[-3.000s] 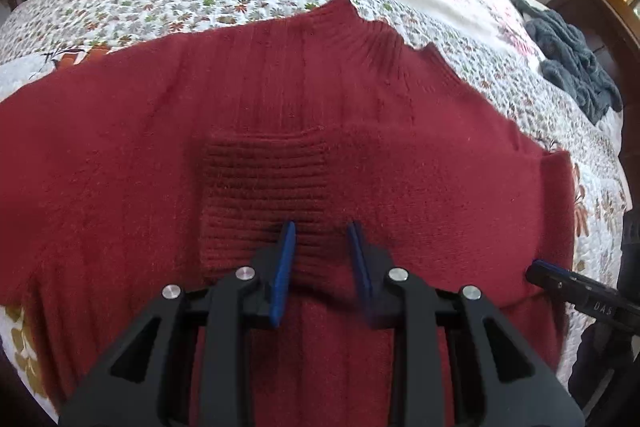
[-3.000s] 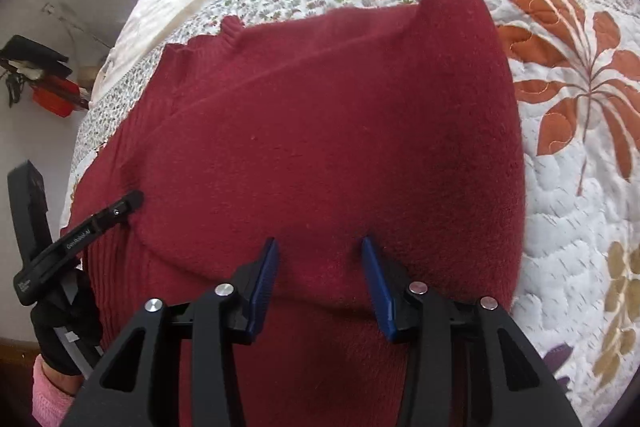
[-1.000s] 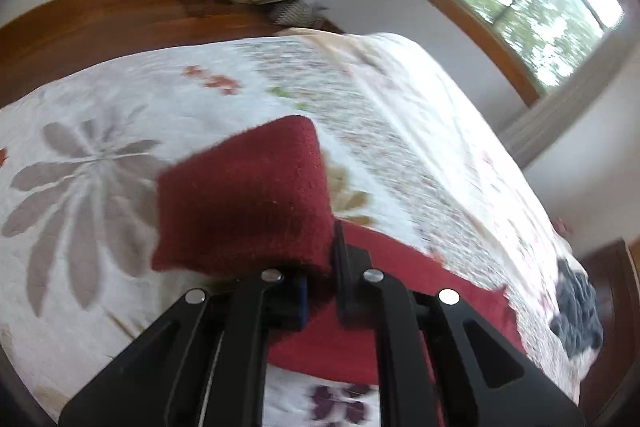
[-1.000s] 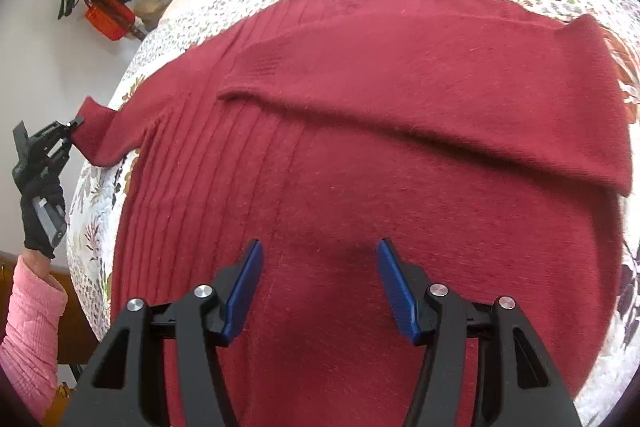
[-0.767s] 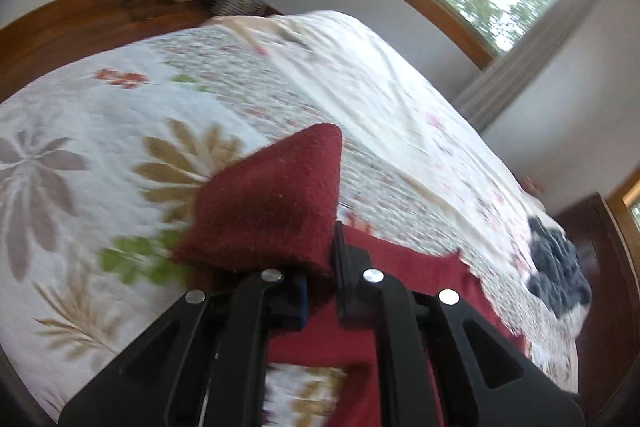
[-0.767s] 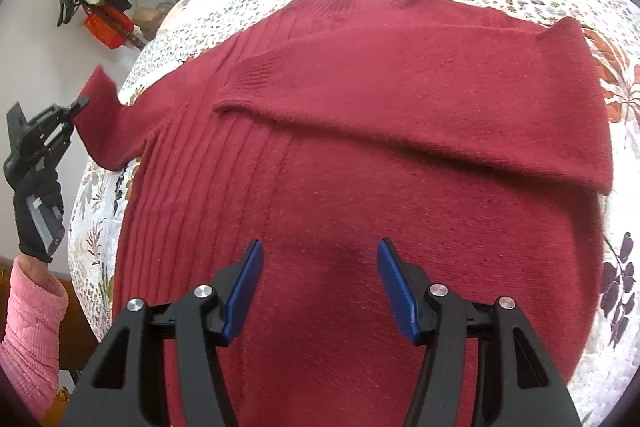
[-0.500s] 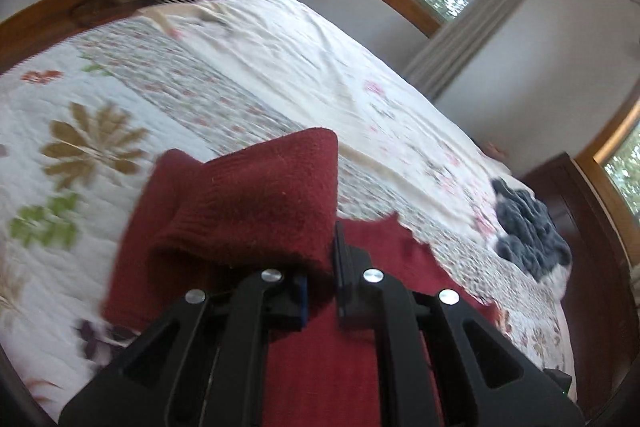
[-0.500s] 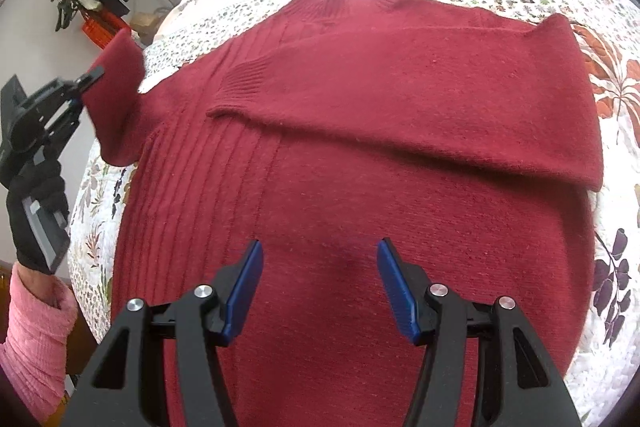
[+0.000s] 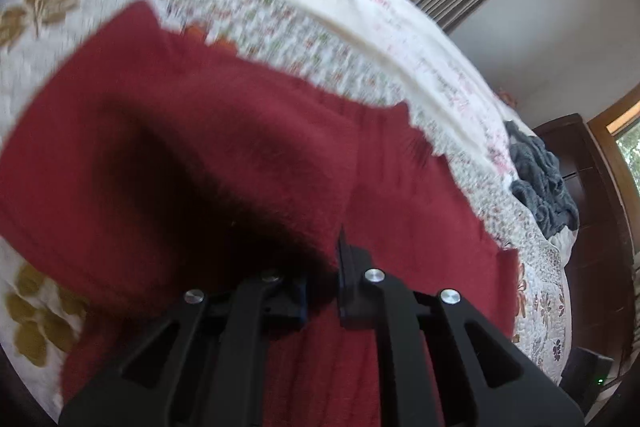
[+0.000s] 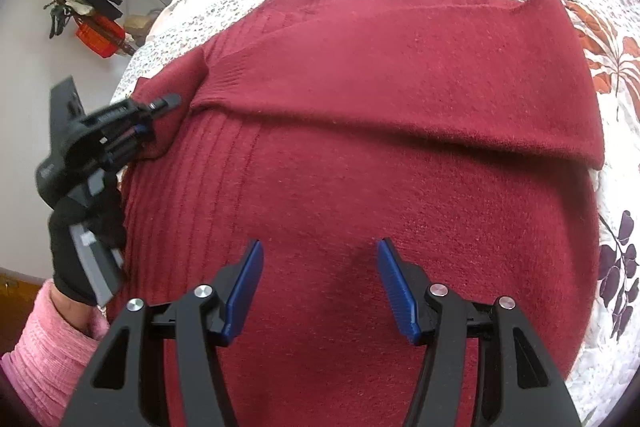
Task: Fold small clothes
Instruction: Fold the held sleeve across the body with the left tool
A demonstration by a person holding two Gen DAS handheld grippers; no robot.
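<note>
Across the bed (image 10: 608, 115), on its flowered quilt, my red sweater (image 10: 360, 163) lies flat with the collar at the far side. One sleeve (image 10: 400, 83) is folded over the chest, its ribbed cuff ending near the sweater's left edge.

My left tool (image 9: 322, 267) is clenched on the other sleeve (image 9: 224, 163); the red knit is pinched between its two fingers and bunches up in front of the camera, lifted off the quilt and hanging over the sweater's body. From the right wrist view I see that same tool (image 10: 160, 111) at the sweater's left edge, gripping the cloth there, with my gloved hand (image 10: 80, 227) and pink cuff (image 10: 44, 343) below it.

My right tool (image 10: 320, 287) is released, its blue fingers (image 10: 246, 283) spread wide over the lower middle of the sweater; I cannot tell whether they touch the knit.

A heap of dark grey cloth (image 9: 544, 183) sits at the far right side of the bed, well apart from the sweater.
</note>
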